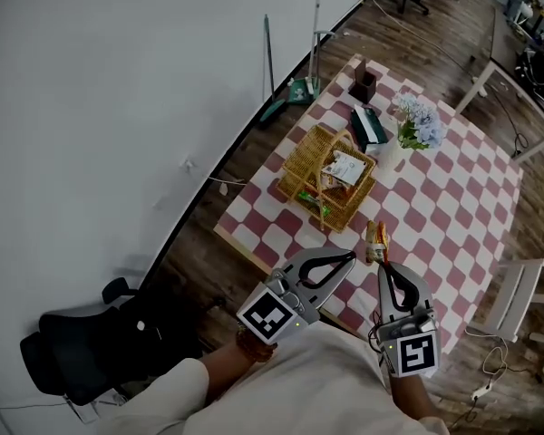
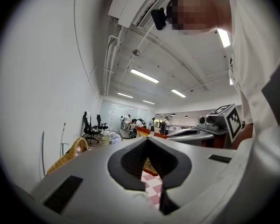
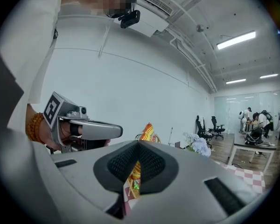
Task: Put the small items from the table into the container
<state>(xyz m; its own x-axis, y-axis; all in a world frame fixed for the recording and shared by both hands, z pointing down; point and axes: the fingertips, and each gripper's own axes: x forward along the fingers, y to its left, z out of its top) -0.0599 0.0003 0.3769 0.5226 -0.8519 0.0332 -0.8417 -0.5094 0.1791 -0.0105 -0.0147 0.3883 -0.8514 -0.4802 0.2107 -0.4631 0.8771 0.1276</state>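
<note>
**Nearest.** Left gripper: jaws closed together, nothing between them. Right gripper: clenched on a snack packet, orange and yellow.

**Packet.** Held at its near end over the near edge of the table. Its long axis runs on from the jaws, and its free end points away from the person toward the basket.

**Surface.** Table under a red-and-white checked cloth.
- Wicker basket near its middle, already holding packets.
- Beyond the basket, a green-and-white box.
- Just beside the box, a bunch of pale blue flowers.
- At the far corner, a small dark box.

**Room.**
- Dark wooden floor.
- Plain white wall, with a broom leaning on it.
- Black office chair, near left.
- White chair, to the right.
</note>
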